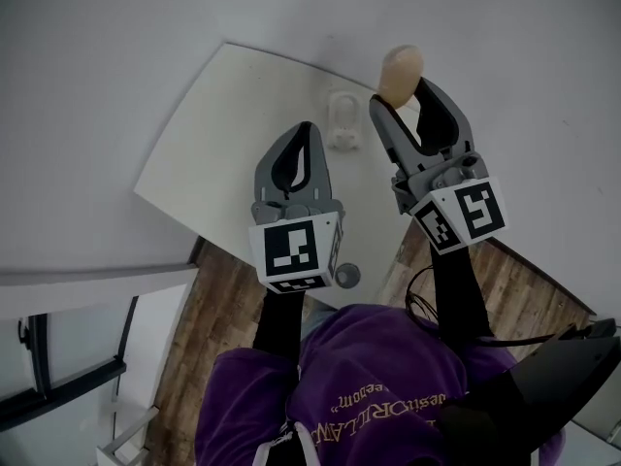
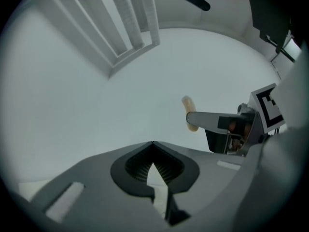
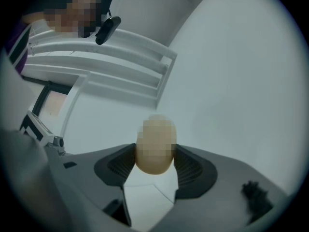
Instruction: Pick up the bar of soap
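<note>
The right claw (image 3: 154, 154) is clamped on the bar of soap (image 3: 154, 149), a pale beige oval pinched between the ribbed pads, with its rounded end standing out past the tips. In the head view the soap sits at about 1 o'clock, clear of the white tabletop (image 1: 228, 149) and just beyond its far edge. The left claw (image 2: 152, 143) is closed with nothing in it, tips meeting in a point; it is at the right claw's 8 o'clock, over the tabletop. A small white soap dish (image 1: 343, 124) rests on the tabletop between the two claws, at 3 o'clock from the left tips. Wooden floor (image 1: 218, 294) shows at 6 o'clock, beside the person's purple top (image 1: 369, 377).
</note>
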